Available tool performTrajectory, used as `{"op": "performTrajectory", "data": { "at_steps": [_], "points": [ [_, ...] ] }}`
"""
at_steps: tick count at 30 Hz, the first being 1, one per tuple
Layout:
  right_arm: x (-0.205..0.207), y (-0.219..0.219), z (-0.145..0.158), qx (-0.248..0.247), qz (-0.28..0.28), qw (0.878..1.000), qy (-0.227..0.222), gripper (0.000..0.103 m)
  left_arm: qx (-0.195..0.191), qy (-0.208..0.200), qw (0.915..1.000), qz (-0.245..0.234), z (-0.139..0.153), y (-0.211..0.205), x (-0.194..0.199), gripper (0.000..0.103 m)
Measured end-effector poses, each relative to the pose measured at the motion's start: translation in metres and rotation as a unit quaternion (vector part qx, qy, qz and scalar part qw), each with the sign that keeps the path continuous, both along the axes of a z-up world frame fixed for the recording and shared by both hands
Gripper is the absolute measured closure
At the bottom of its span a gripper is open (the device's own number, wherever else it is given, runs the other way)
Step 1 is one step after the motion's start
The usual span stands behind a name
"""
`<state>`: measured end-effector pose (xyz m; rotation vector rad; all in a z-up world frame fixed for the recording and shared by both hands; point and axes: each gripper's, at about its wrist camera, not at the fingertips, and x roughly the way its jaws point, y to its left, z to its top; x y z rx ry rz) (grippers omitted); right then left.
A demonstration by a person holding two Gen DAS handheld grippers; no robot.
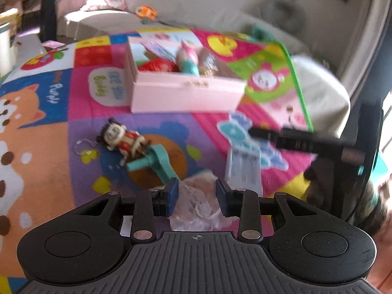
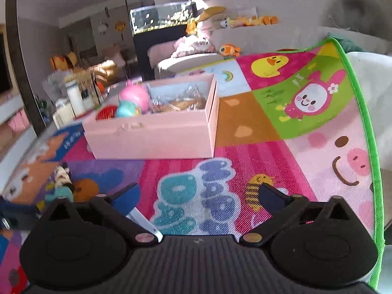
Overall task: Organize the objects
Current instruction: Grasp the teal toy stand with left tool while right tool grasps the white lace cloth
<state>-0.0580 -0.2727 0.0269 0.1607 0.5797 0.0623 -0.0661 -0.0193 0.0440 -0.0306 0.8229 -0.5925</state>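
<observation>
Bright cartoon play mat, pink box of toys at the back. Left gripper pinching crinkly plastic bag; right gripper spread, empty. Probably light, soft, slippery: best gripped at bunched middle.

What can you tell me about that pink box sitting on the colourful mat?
The pink box is a low rectangular open-topped container, seemingly card or plastic, with a small raised clasp-like detail on its front wall. It sits flat on the play mat, untouched by either gripper. Inside lie a red round thing, a pink-and-teal toy and clear-wrapped items.
</observation>
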Motion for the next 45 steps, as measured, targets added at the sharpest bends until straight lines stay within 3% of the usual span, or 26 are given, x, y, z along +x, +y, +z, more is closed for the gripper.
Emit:
{"op": "performTrajectory", "data": {
  "at_steps": [4,9,14,19,25,28,32,38,42,45],
  "points": [
    [0.0,-0.005,0.0,0.014,-0.006,1.0,0.001,0.0,0.002,0.013,0.9984,-0.056,-0.001,-0.01,-0.006,0.066],
    [-0.001,-0.004,-0.001,0.014,-0.007,1.0,-0.003,0.0,-0.049,0.029,0.9965,0.061,0.005,0.008,0.015,0.066],
    [0.0,-0.004,-0.001,0.017,-0.008,1.0,0.0,0.0,-0.057,0.077,0.9896,0.108,-0.008,0.011,0.045,0.066],
    [0.003,-0.004,-0.003,0.017,-0.008,1.0,0.012,0.0,-0.028,0.045,0.99,0.131,-0.016,0.0,0.068,0.065],
    [0.016,-0.006,-0.01,0.025,-0.004,0.998,0.058,0.0,-0.02,0.015,0.9825,0.185,-0.02,0.017,0.095,0.067],
    [0.017,-0.005,-0.011,0.02,-0.001,0.998,0.061,0.0,-0.036,0.032,0.9857,0.162,-0.022,0.027,0.094,0.067],
    [0.02,0.003,-0.011,-0.012,0.009,0.997,0.074,0.0,-0.002,0.009,0.9926,0.121,-0.022,0.022,0.085,0.067],
    [0.019,0.027,-0.012,-0.072,0.061,0.992,0.08,0.0,0.026,-0.021,0.9883,0.149,-0.024,0.032,0.083,0.074],
    [0.014,0.032,-0.003,-0.082,0.061,0.993,0.06,0.0,0.025,-0.031,0.9892,0.141,-0.026,0.043,0.076,0.074],
    [0.004,0.045,0.014,-0.075,0.098,0.992,0.037,0.0,0.018,-0.033,0.9898,0.138,-0.027,0.047,0.074,0.075]
  ]
}}
